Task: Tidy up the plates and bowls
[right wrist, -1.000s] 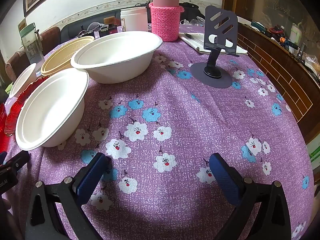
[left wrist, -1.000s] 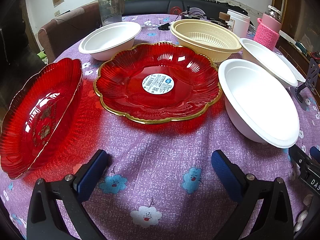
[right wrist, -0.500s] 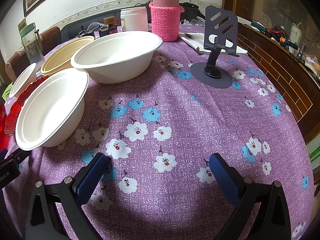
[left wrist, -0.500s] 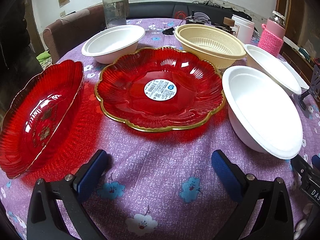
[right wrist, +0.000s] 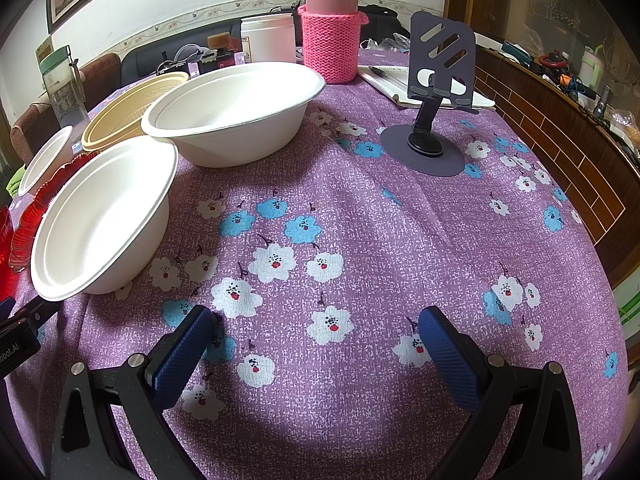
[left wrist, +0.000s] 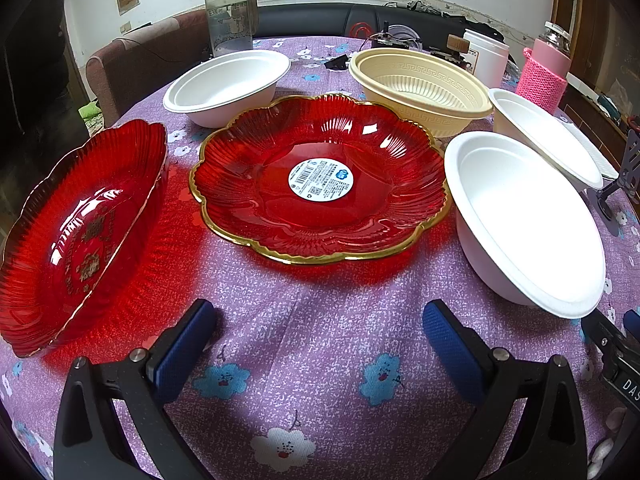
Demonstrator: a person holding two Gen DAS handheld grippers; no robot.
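Observation:
In the left wrist view a gold-rimmed red plate (left wrist: 320, 176) with a round sticker lies ahead of my open, empty left gripper (left wrist: 320, 320). A second red plate (left wrist: 80, 232) lies at the left. White bowls sit at the back left (left wrist: 228, 84), at the right (left wrist: 524, 220) and behind that one (left wrist: 544, 132). A beige bowl (left wrist: 420, 84) stands at the back. In the right wrist view my right gripper (right wrist: 316, 320) is open and empty over bare cloth, with the near white bowl (right wrist: 100, 216) to its left and another (right wrist: 236, 108) beyond.
A purple flowered cloth (right wrist: 360, 240) covers the round table. A phone stand (right wrist: 432, 92), a pink-sleeved flask (right wrist: 330, 28), a white jar (right wrist: 268, 38) and a notebook (right wrist: 396, 84) stand at the back. A clear water bottle (left wrist: 228, 8) stands far left.
The left gripper has tilted up or drawn back a little, so the plates and bowls sit lower in its view. The right gripper has barely moved.

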